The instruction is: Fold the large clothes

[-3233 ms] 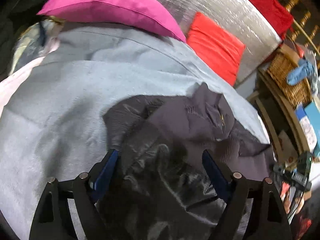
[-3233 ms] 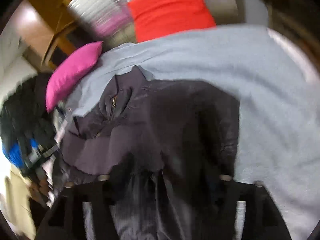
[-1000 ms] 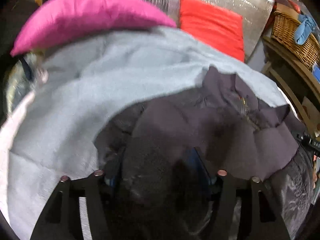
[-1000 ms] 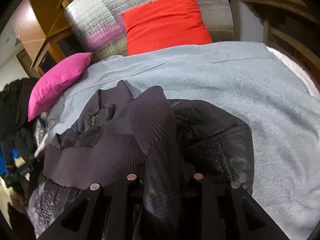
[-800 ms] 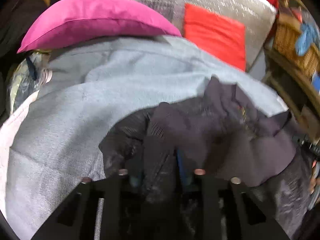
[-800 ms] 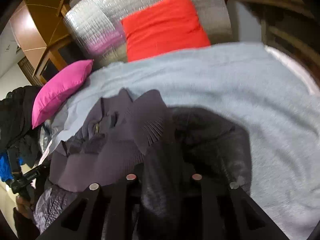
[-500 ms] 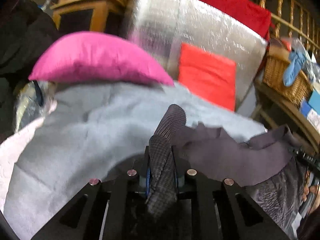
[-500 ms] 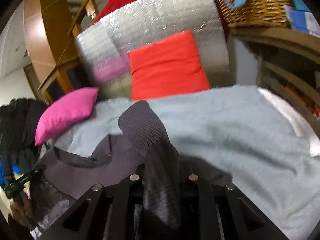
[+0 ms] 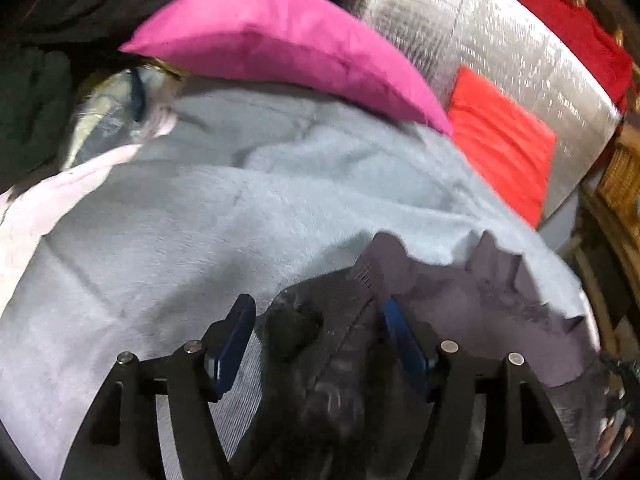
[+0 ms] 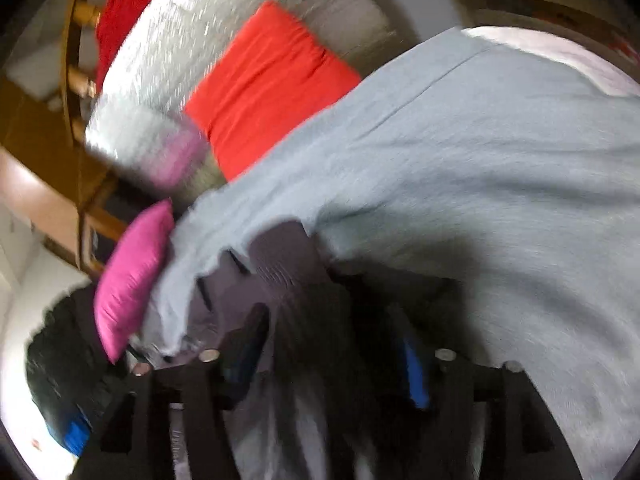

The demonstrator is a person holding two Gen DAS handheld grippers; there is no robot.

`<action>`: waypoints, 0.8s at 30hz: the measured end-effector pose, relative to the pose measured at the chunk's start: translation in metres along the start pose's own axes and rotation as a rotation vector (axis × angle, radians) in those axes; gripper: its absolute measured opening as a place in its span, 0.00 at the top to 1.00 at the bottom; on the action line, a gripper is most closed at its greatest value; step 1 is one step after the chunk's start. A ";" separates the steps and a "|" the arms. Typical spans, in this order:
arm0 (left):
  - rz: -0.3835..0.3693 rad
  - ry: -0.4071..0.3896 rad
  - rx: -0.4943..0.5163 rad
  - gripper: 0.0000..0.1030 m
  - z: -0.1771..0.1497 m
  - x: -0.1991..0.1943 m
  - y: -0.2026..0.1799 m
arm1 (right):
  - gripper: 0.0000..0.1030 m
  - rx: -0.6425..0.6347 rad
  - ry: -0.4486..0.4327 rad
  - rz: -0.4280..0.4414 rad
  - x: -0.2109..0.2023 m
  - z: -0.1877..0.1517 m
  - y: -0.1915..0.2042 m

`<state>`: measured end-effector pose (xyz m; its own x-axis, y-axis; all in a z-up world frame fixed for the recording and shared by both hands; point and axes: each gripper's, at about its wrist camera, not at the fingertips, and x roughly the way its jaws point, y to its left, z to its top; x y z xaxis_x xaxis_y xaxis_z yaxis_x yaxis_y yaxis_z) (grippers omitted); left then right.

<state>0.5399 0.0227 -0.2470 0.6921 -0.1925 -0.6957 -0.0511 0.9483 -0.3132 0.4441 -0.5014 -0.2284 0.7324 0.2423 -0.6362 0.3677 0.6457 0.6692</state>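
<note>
Home bedroom, blanket-covered bed (image 9: 200, 220), pink pillow (image 9: 280, 48), red cushion (image 10: 268, 80), wicker basket (image 9: 624, 180)

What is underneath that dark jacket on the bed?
The dark jacket lies on a grey-blue blanket, which shows all around it. A pale pink sheet peeks out at the blanket's edge. Whatever lies directly beneath the jacket is covered.

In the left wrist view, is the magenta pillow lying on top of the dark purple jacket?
No, the magenta pillow sits at the far edge of the grey-blue blanket, well apart from the dark purple jacket near the gripper.
</note>
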 end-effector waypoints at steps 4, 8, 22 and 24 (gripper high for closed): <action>-0.008 -0.033 0.018 0.27 0.001 -0.038 -0.001 | 0.29 0.021 -0.043 -0.066 -0.036 -0.007 -0.005; 0.059 -0.036 0.139 0.26 -0.020 -0.064 -0.016 | 0.29 -0.113 -0.032 -0.173 -0.068 -0.032 0.008; 0.145 0.169 0.160 0.11 -0.083 -0.038 -0.003 | 0.30 -0.205 0.081 -0.395 -0.089 -0.102 -0.013; 0.163 0.121 0.152 0.11 -0.085 -0.054 -0.002 | 0.30 -0.184 0.019 -0.350 -0.116 -0.104 -0.013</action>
<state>0.4416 0.0099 -0.2634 0.5915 -0.0540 -0.8045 -0.0400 0.9946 -0.0961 0.2951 -0.4626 -0.2028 0.5700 -0.0032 -0.8216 0.4827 0.8105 0.3317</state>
